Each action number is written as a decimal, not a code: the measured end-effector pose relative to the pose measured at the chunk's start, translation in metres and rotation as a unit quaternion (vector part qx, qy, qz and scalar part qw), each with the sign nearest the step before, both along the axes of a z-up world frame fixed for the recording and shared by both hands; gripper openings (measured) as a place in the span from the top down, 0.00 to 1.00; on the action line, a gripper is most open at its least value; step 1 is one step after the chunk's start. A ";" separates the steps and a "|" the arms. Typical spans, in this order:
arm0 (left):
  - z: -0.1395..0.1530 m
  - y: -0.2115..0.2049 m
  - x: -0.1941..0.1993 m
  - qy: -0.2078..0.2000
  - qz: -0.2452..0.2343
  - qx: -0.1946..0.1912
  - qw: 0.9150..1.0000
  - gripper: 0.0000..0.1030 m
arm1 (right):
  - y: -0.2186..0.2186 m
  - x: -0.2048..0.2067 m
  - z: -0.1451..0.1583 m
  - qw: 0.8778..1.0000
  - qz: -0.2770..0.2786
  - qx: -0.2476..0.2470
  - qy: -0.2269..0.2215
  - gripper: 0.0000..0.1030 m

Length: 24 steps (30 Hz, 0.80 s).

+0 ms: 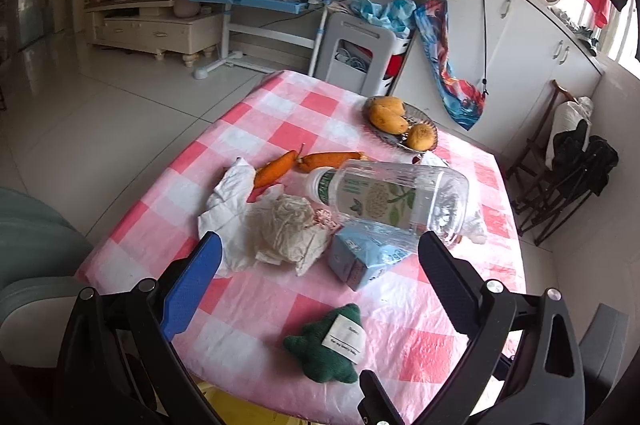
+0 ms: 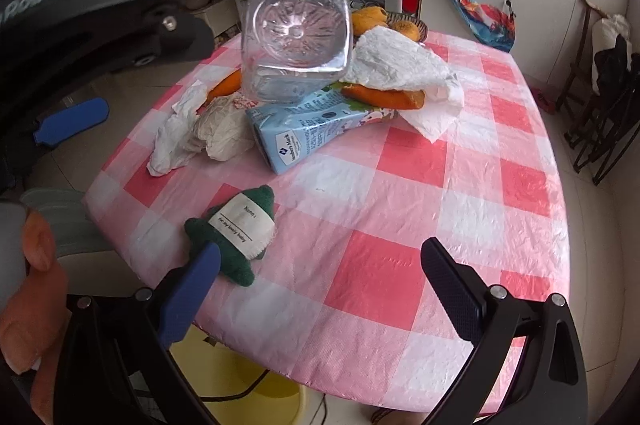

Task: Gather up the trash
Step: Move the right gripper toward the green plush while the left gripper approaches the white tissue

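A pile of trash lies on the pink checked table (image 1: 420,337): a crumpled tissue (image 1: 284,229), a white napkin (image 1: 228,197), a clear plastic bottle (image 1: 392,193) on its side and a blue milk carton (image 1: 360,257) under its base. My left gripper (image 1: 320,253) hovers open just short of the tissue and carton, holding nothing. In the right wrist view the bottle (image 2: 296,41) rests on the carton (image 2: 308,129), with a paper towel (image 2: 404,73) over a carrot (image 2: 384,95). My right gripper (image 2: 320,265) is open over the table's near edge, empty.
A green plush toy (image 2: 236,233) with a white label touches my right blue finger. Two carrots (image 1: 276,165) and a fruit bowl (image 1: 400,121) sit behind the pile. A yellow bin (image 2: 260,397) stands under the table edge. A hand (image 2: 28,285) shows at the left. Chairs stand right.
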<state>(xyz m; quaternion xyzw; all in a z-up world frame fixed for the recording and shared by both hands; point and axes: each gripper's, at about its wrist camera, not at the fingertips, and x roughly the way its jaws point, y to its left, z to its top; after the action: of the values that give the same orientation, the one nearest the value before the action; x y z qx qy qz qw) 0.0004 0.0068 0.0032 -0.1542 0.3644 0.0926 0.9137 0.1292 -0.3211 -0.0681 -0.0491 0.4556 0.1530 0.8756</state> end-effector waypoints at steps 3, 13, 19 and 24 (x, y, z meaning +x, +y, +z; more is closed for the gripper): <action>-0.003 0.001 0.001 0.005 -0.004 -0.002 1.000 0.08 | 0.001 -0.002 0.003 0.999 -0.012 -0.033 -0.028 0.06; -0.023 0.005 0.011 0.029 -0.034 -0.078 0.996 0.17 | 0.002 -0.003 0.009 0.996 -0.026 -0.072 -0.052 0.06; -0.031 0.006 0.014 0.029 -0.046 -0.112 0.992 0.21 | 0.003 -0.004 0.009 0.995 -0.030 -0.084 -0.054 0.06; -0.040 0.008 0.020 0.048 -0.059 -0.145 0.986 0.21 | 0.005 -0.006 0.010 0.993 -0.030 -0.096 -0.062 0.06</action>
<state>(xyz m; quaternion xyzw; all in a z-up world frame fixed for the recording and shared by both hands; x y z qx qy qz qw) 0.0207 0.0152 -0.0371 -0.2590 0.4258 -0.0085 0.8669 0.1231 -0.3160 -0.0579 -0.1289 0.4140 0.0783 0.8977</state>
